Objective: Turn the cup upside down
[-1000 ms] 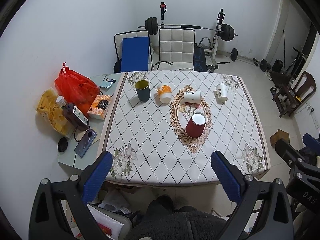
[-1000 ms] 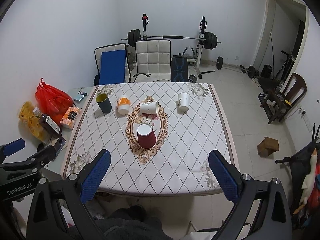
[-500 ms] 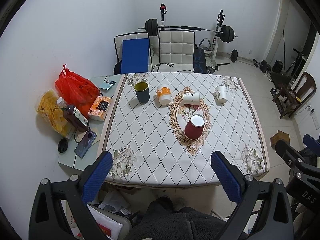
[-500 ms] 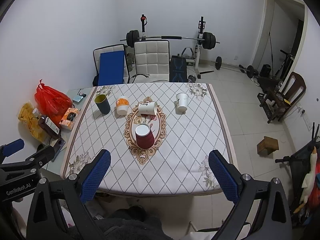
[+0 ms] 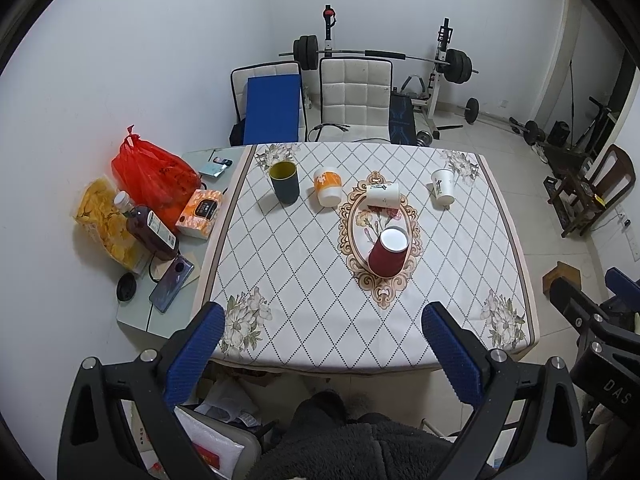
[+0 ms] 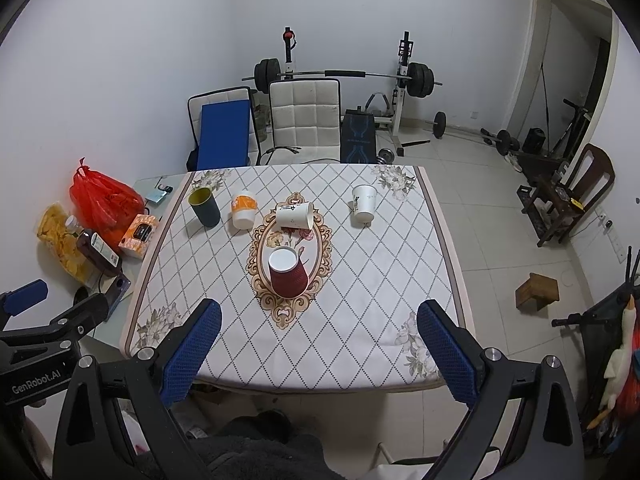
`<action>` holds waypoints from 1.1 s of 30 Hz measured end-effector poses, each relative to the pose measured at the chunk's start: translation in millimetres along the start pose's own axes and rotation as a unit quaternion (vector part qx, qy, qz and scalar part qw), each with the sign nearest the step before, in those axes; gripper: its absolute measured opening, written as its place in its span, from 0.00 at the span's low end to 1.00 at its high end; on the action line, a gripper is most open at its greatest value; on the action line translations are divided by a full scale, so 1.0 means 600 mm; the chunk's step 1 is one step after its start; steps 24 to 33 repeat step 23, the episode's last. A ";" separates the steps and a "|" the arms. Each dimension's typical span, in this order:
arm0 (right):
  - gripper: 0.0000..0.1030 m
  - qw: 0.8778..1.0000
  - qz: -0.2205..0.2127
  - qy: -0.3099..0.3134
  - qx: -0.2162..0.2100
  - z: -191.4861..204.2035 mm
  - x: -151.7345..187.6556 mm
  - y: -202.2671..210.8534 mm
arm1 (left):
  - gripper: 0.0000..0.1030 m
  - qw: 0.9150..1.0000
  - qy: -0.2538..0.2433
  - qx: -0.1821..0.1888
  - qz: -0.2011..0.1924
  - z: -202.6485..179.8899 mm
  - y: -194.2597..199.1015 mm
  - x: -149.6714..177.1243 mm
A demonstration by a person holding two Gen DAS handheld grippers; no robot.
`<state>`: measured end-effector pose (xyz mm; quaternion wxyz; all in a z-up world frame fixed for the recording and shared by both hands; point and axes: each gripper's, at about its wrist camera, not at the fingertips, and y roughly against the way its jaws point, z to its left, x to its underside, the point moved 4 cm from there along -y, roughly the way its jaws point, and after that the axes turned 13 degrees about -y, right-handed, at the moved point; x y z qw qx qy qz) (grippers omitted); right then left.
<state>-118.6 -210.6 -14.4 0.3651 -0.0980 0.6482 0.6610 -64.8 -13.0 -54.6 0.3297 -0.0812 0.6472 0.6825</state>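
Note:
Several cups stand on a table (image 5: 304,280) with a diamond-pattern cloth. A red paper cup (image 5: 388,252) (image 6: 288,274) stands mouth-down on the oval motif. A white paper cup (image 5: 383,195) (image 6: 295,216) lies on its side behind it. A dark cup with yellow inside (image 5: 285,182) (image 6: 205,207) stands upright. An orange-and-white cup (image 5: 328,192) (image 6: 243,210) and a white paper cup (image 5: 443,187) (image 6: 364,203) stand further back. My left gripper (image 5: 320,340) and right gripper (image 6: 318,340) are open and empty, held high before the table's near edge.
A side table at the left holds a red plastic bag (image 5: 154,174), a tissue box (image 5: 202,213), a brown bottle (image 5: 150,230) and a phone (image 5: 171,284). Two chairs (image 5: 354,96) and a barbell rack (image 5: 440,64) stand behind the table. A wooden chair (image 6: 568,192) stands right.
Both views have drawn back and risen slightly, so the table looks a little smaller. The cups have not moved. Both grippers stay open.

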 end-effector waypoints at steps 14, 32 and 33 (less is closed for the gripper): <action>0.97 1.000 0.002 0.000 -0.002 -0.011 -0.001 -0.004 | 0.98 1.000 0.000 -0.003 0.000 -0.003 -0.001 -0.001; 0.97 1.000 0.005 -0.001 -0.006 -0.018 0.001 -0.005 | 0.98 1.000 -0.004 -0.006 -0.001 -0.004 0.001 0.002; 0.97 1.000 0.005 -0.001 -0.006 -0.018 0.001 -0.005 | 0.98 1.000 -0.004 -0.006 -0.001 -0.004 0.001 0.002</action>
